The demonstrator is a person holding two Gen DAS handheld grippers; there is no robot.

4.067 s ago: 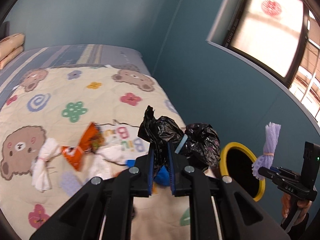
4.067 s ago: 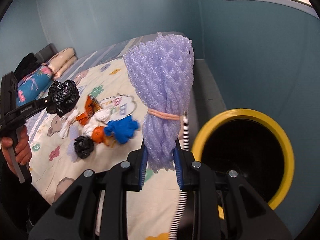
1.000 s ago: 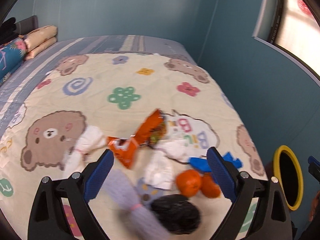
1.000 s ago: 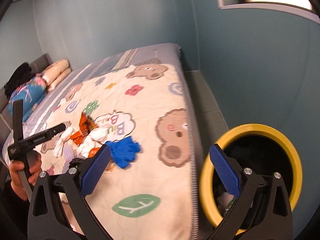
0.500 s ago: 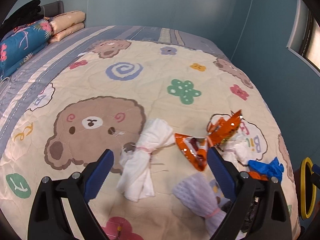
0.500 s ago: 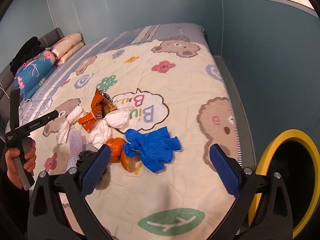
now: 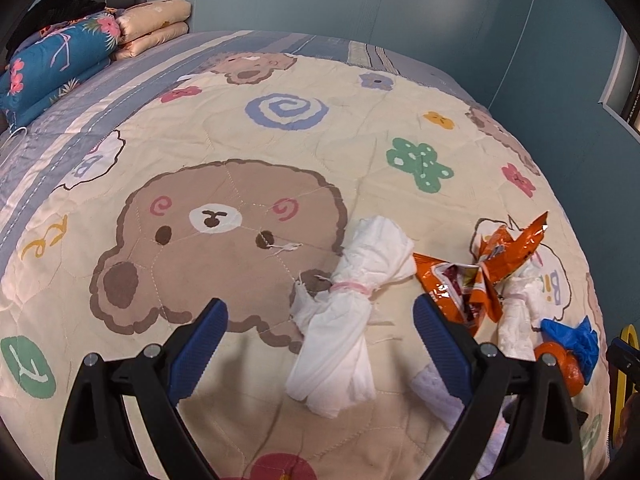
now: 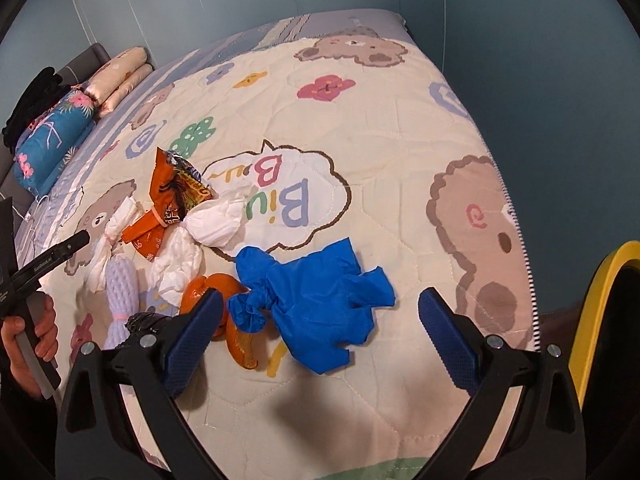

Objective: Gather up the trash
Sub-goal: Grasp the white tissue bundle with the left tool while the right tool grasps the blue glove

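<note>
My left gripper (image 7: 320, 336) is open and empty, just above a tied white tissue bundle (image 7: 348, 312) on the bear quilt. My right gripper (image 8: 316, 332) is open and empty, with a crumpled blue glove (image 8: 316, 300) between its jaws. Near the glove lie orange peel (image 8: 224, 300), a white tissue wad (image 8: 208, 232), an orange snack wrapper (image 8: 172, 200), a purple foam net (image 8: 120, 296) and a black bag (image 8: 144, 322). The wrapper (image 7: 492, 272) and glove (image 7: 576, 340) also show in the left wrist view.
The yellow-rimmed bin (image 8: 592, 312) stands on the floor past the bed's right edge. Folded pillows and a blue floral bolster (image 7: 56, 68) lie at the head of the bed. Blue walls (image 8: 540, 80) close in the right side.
Both grippers have let go of their trash and now stand open. They swung from the bin back over the bed; the left came down over the white bundle, the right over the blue glove.
</note>
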